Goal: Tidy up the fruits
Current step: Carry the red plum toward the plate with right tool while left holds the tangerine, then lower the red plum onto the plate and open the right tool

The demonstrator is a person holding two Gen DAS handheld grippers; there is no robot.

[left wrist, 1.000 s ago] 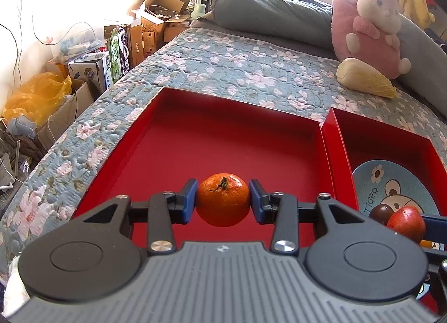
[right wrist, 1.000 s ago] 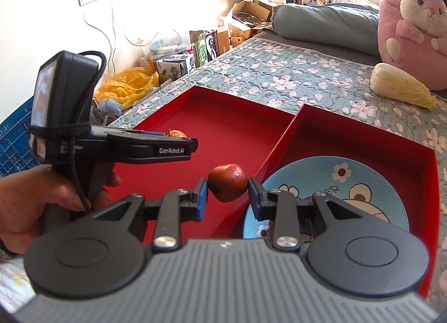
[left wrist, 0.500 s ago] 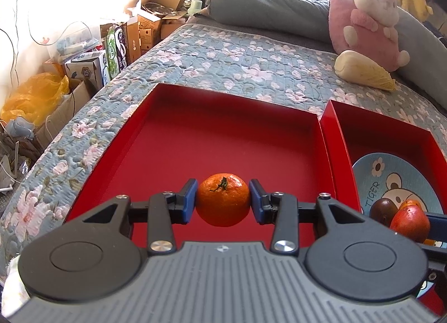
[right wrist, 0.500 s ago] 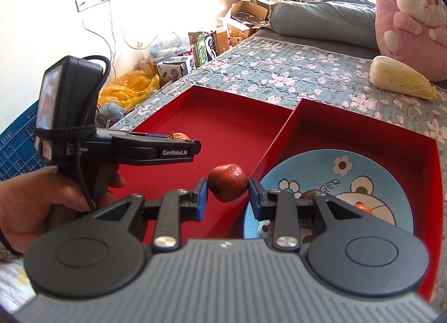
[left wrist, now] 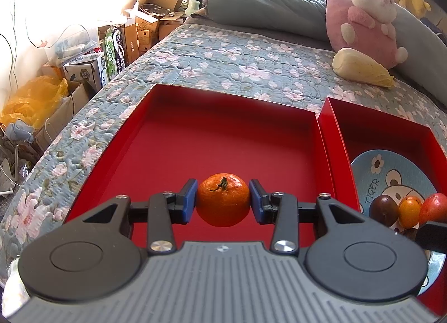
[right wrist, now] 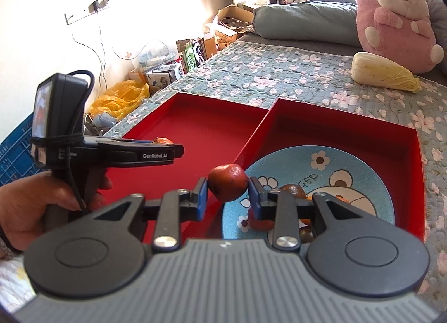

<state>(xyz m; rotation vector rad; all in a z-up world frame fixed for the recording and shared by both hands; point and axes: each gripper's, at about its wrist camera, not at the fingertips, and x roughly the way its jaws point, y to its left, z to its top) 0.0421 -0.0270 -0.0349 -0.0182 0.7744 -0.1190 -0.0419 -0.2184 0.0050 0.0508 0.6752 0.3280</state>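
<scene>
My left gripper [left wrist: 223, 202] is shut on an orange mandarin [left wrist: 223, 199] and holds it above the left red tray [left wrist: 212, 138], which has nothing else on its floor. My right gripper [right wrist: 227, 193] is shut on a small red fruit [right wrist: 228, 182], held over the rim between the two trays. The right red tray [right wrist: 346, 132] holds a blue bear plate [right wrist: 340, 166] with several small fruits, partly hidden behind my fingers. In the left wrist view the plate [left wrist: 385, 180] carries a dark plum [left wrist: 382, 209], an orange fruit [left wrist: 409, 209] and the red fruit [left wrist: 434, 207].
Both trays lie on a flowered quilt [left wrist: 237, 60]. A cabbage [left wrist: 360, 71] and a pink plush toy [left wrist: 366, 12] sit at the far right. Boxes [left wrist: 111, 46] and a yellow bag [left wrist: 33, 99] crowd the floor left of the bed. A hand [right wrist: 25, 211] holds the left gripper's handle.
The right gripper has shifted sideways with the red fruit, so more of the plate and its fruits shows. The left gripper and mandarin stay put.
</scene>
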